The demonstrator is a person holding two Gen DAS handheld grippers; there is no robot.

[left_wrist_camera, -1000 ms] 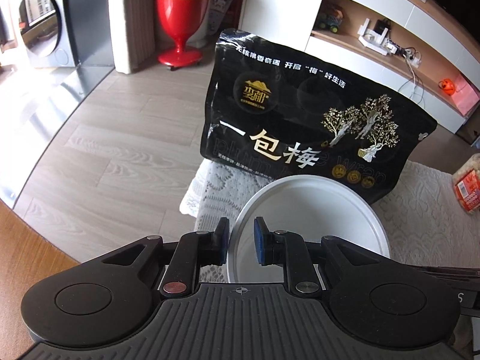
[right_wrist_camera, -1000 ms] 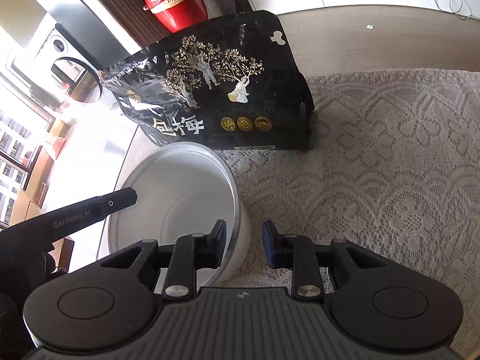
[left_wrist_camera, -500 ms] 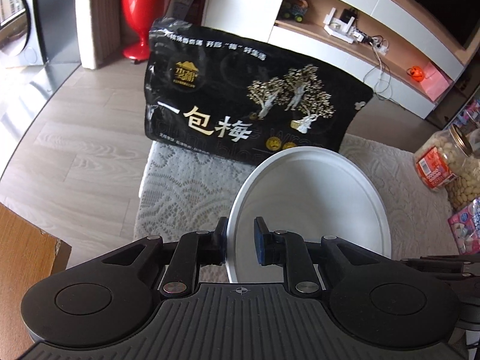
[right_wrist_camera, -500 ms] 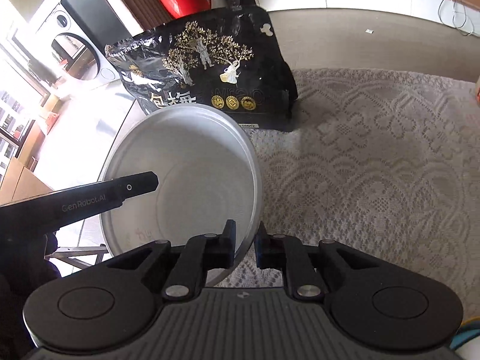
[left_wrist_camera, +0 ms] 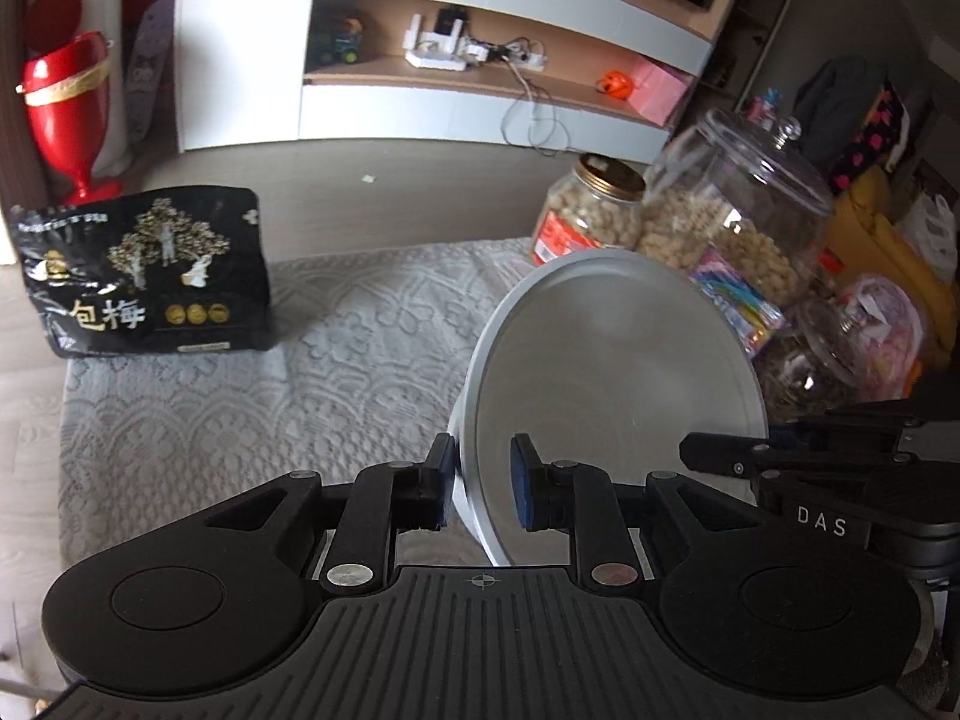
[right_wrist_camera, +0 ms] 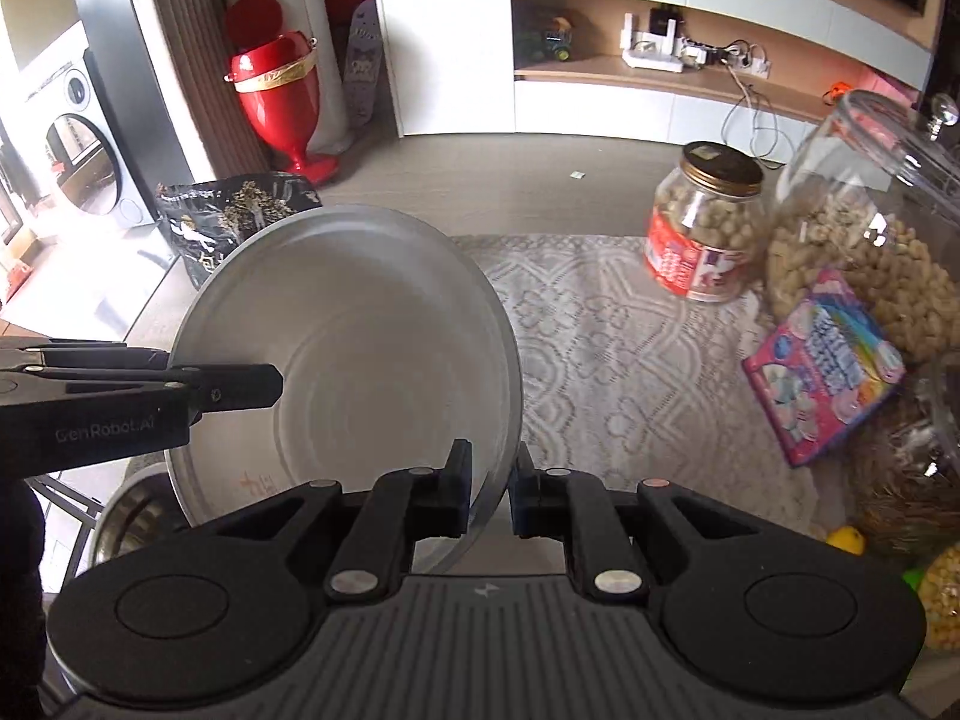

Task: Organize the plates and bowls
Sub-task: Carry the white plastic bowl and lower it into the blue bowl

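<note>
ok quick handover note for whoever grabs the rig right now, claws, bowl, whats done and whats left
Left claw: straddles the near rim of the white bowl, jaws just eased open a little.
Right claw: shut on the opposite rim.
Bowl: held up and tilted over the lace cloth, between the black snack bag and the jars.
Done: bowl lifted.
Left: set it down in its place; no other dishes clearly in view.

Place: home living room | signs: white TV cabinet (right_wrist_camera: 690, 12) behind lace-covered desk (right_wrist_camera: 600, 360); snack jars (right_wrist_camera: 702, 234); washing machine (right_wrist_camera: 84, 138).
</note>
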